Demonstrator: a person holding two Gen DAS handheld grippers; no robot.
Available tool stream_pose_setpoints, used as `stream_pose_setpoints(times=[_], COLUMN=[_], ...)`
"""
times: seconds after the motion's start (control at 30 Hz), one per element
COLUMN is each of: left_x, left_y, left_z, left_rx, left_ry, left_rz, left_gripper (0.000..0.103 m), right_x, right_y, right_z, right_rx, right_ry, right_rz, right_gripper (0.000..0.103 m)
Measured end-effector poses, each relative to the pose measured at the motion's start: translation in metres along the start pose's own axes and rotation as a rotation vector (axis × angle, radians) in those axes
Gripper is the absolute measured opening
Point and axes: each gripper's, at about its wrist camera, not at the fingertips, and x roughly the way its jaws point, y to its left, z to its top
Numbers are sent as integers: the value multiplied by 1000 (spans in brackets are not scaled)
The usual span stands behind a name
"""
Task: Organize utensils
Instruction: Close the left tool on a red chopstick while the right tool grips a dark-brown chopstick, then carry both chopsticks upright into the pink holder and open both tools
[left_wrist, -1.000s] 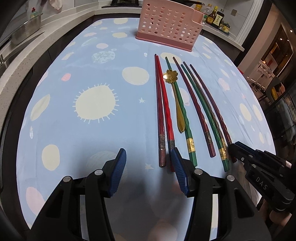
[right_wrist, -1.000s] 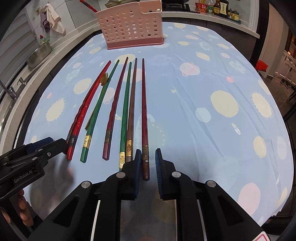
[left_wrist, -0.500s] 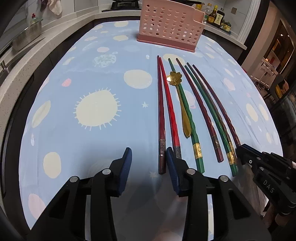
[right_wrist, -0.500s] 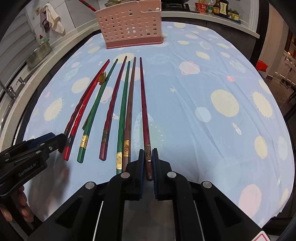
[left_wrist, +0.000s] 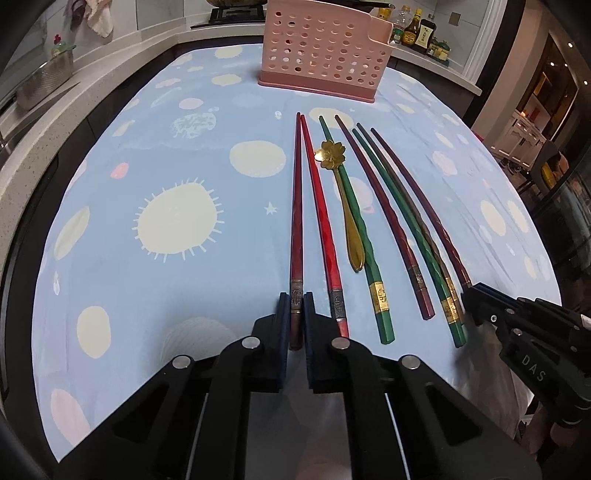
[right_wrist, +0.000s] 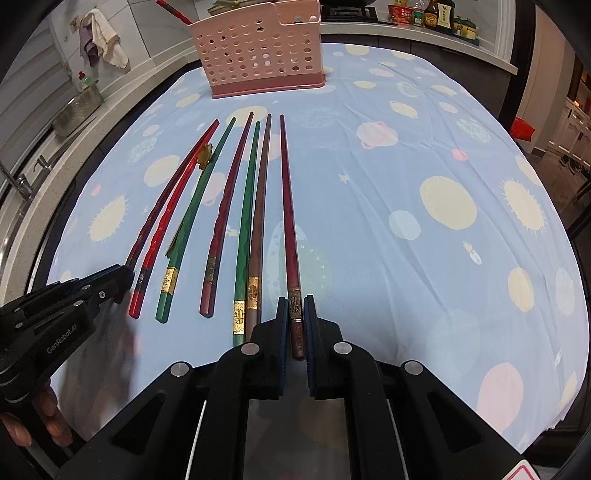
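A row of chopsticks is laid on the blue tablecloth (left_wrist: 177, 325) with suns and planets on it. The dark red chopstick at the left end (left_wrist: 296, 229) is squeezed near its thick end by the left gripper (left_wrist: 295, 306), whose jaws have just been closing. The dark red chopstick at the right end (right_wrist: 290, 236) is pinched tight by the right gripper (right_wrist: 295, 310). A gold flower spoon (left_wrist: 341, 199) is laid against a green chopstick (left_wrist: 360, 236). The pink holed basket (left_wrist: 325, 51) is stood at the far end.

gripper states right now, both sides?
Left gripper: jaws have just closed, shut on the leftmost dark red chopstick, at its thick end.
Right gripper: shut on the rightmost dark red chopstick, at its thick end.
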Motion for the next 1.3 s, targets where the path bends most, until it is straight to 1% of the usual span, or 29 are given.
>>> stream_pose_setpoints(times=[0.1,0.2,0.4,0.6,0.8,0.9,1.03,1.3], left_x=[-4,-14,-43,-76,-106,-117,-129,-144], left_y=[4,7,9,10,13,16,18,20], left_z=[-1,1,9,26,51,64,85,126], left_rx=[-30,-48,-63,-80,-95,-95,-96,-93], left_ry=[6,-11,-67,-144,-223,-262,-317,-408], left_rz=[-29,-44,-60,-79,-112,-107,-101,-93], left_gripper=[7,7,7,7,7,7,7,7], right_x=[-4,-14,-39,-74,-106,-120,-134,-146], right_y=[-1,-2,-1,-4,-12,-15,-18,-23], right_z=[-1,-1,7,23,49,62,81,113], right_rx=[5,15,27,56,87,105,101,112], right_ry=[-4,-21,-77,-162,-258,-299,-356,-418], right_rz=[5,17,36,57,75,93,92,114], right_gripper=[7,7,7,7,7,7,7,7])
